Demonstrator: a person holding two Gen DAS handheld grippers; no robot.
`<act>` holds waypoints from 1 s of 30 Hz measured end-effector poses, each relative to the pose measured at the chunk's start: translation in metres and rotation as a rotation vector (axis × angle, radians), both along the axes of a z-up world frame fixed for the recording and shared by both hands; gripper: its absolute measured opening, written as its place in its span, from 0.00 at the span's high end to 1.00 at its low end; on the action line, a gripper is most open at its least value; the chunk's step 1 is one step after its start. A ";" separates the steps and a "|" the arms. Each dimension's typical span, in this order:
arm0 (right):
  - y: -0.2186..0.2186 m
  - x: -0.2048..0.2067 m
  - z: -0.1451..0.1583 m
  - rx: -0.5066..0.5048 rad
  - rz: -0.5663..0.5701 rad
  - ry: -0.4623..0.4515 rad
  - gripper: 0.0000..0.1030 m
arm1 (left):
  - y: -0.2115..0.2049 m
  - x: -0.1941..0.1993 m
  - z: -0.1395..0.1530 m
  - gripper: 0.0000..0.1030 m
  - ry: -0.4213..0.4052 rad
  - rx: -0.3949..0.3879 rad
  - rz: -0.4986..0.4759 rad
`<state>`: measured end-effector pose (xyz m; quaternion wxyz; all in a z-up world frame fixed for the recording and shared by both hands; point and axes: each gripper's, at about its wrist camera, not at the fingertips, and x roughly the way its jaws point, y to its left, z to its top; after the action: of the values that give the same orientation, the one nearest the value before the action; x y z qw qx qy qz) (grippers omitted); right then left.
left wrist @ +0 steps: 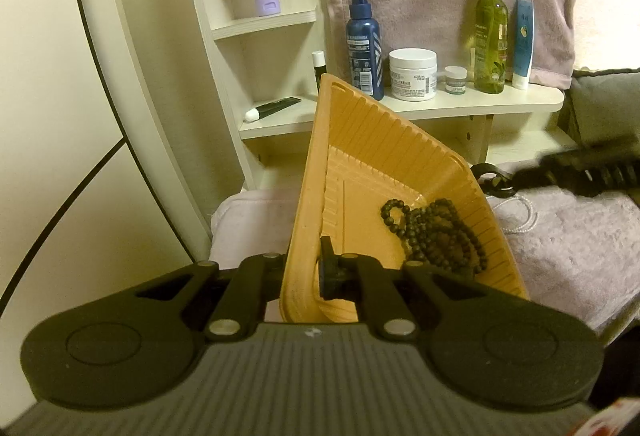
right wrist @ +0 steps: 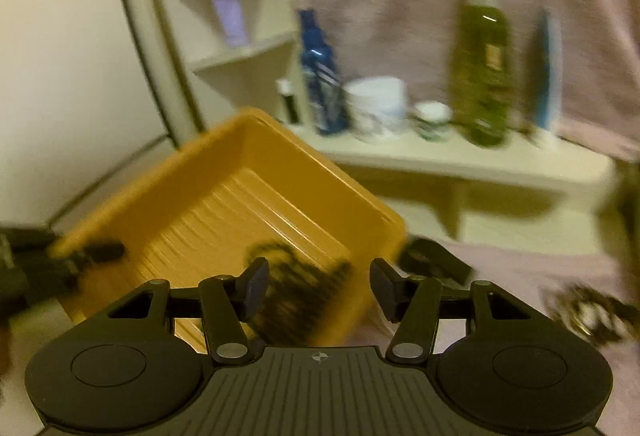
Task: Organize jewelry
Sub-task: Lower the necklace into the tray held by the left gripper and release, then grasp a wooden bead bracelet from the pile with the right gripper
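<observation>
The left gripper (left wrist: 306, 274) is clamped on the near wall of the orange tray (left wrist: 360, 139), one finger inside and one outside the rim, so that the tray is held tilted, its long axis running straight ahead of that gripper and its open face turned toward the right. A dark bead necklace (left wrist: 434, 236) is heaped in the tray's low corner, just ahead and slightly right of the clamped rim. The right gripper (right wrist: 318, 290) is spread wide with nothing between its fingers; in its blurred view the tray's near corner and the beads lie directly in front of it and slightly to its left, so it is judged the nearer one for any further loading. Just right of it, on the pinkish blanket (left wrist: 568, 236), a black piece (right wrist: 436, 260) lies beside the tray, and farther right a blurred metallic tangle (right wrist: 588, 312) can be made out; a white cord (left wrist: 520, 215) is also seen beyond the tray. Farthest ahead, bottles and jars stand on a pale shelf (left wrist: 480, 103).
</observation>
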<state>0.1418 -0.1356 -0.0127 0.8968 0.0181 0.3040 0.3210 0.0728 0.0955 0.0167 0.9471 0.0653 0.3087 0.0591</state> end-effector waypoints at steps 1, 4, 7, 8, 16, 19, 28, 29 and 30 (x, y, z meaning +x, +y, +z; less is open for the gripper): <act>-0.006 -0.005 -0.005 -0.010 -0.020 0.003 0.45 | 0.000 0.000 0.000 0.94 0.000 0.000 0.000; -0.024 -0.015 -0.020 -0.017 -0.082 0.033 0.45 | 0.000 0.000 0.000 0.94 -0.001 0.002 -0.002; -0.045 -0.024 -0.032 -0.012 -0.157 0.060 0.45 | 0.000 0.000 0.000 0.94 0.000 0.003 -0.001; -0.051 -0.027 -0.036 -0.014 -0.184 0.063 0.45 | 0.000 0.000 0.000 0.94 0.000 0.003 -0.001; -0.097 -0.030 -0.050 -0.073 -0.346 0.047 0.45 | -0.001 0.000 0.000 0.94 0.001 0.005 -0.001; -0.113 -0.026 -0.051 -0.098 -0.390 0.027 0.45 | -0.001 0.000 0.000 0.94 0.002 0.008 0.000; -0.134 0.000 -0.050 -0.139 -0.390 -0.034 0.54 | -0.003 0.000 -0.001 0.94 0.010 0.019 0.003; -0.134 0.004 -0.051 -0.156 -0.383 -0.038 0.63 | -0.003 0.000 -0.001 0.94 0.011 0.020 0.003; -0.133 0.009 -0.052 -0.175 -0.375 -0.041 0.66 | -0.003 0.001 -0.001 0.94 0.013 0.022 0.003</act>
<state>0.1503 -0.2688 -0.0644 0.9450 -0.0101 0.3037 0.1211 0.0735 0.0922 0.0162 0.9442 0.0755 0.3141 0.0635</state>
